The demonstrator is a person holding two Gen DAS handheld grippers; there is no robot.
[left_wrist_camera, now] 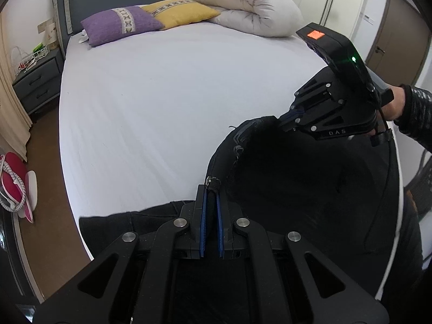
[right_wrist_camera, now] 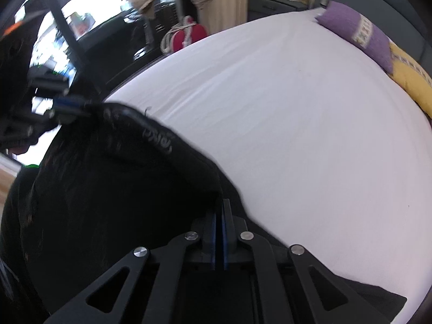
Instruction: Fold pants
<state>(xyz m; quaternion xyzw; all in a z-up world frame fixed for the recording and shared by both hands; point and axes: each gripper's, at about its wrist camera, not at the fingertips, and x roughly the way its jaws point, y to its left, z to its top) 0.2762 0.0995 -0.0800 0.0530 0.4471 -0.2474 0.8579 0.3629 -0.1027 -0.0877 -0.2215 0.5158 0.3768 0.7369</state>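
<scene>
Black pants [left_wrist_camera: 297, 178] hang by their waistband above the near edge of a white bed [left_wrist_camera: 162, 102]. My left gripper [left_wrist_camera: 212, 189] is shut on one end of the waistband. My right gripper [left_wrist_camera: 290, 112] is shut on the other end, higher and to the right. In the right wrist view my right gripper [right_wrist_camera: 220, 202] pinches the waistband of the pants [right_wrist_camera: 108, 189], and the left gripper [right_wrist_camera: 73, 105] holds the far end at the upper left. The legs hang down out of sight; a piece of black cloth [left_wrist_camera: 121, 221] lies over the bed's edge.
A purple pillow [left_wrist_camera: 118, 24], a yellow pillow [left_wrist_camera: 181, 12] and a rolled white duvet [left_wrist_camera: 251, 5] lie at the head of the bed. A grey nightstand [left_wrist_camera: 37, 83] stands at the left. A red and pink thing [left_wrist_camera: 13, 178] lies on the brown floor.
</scene>
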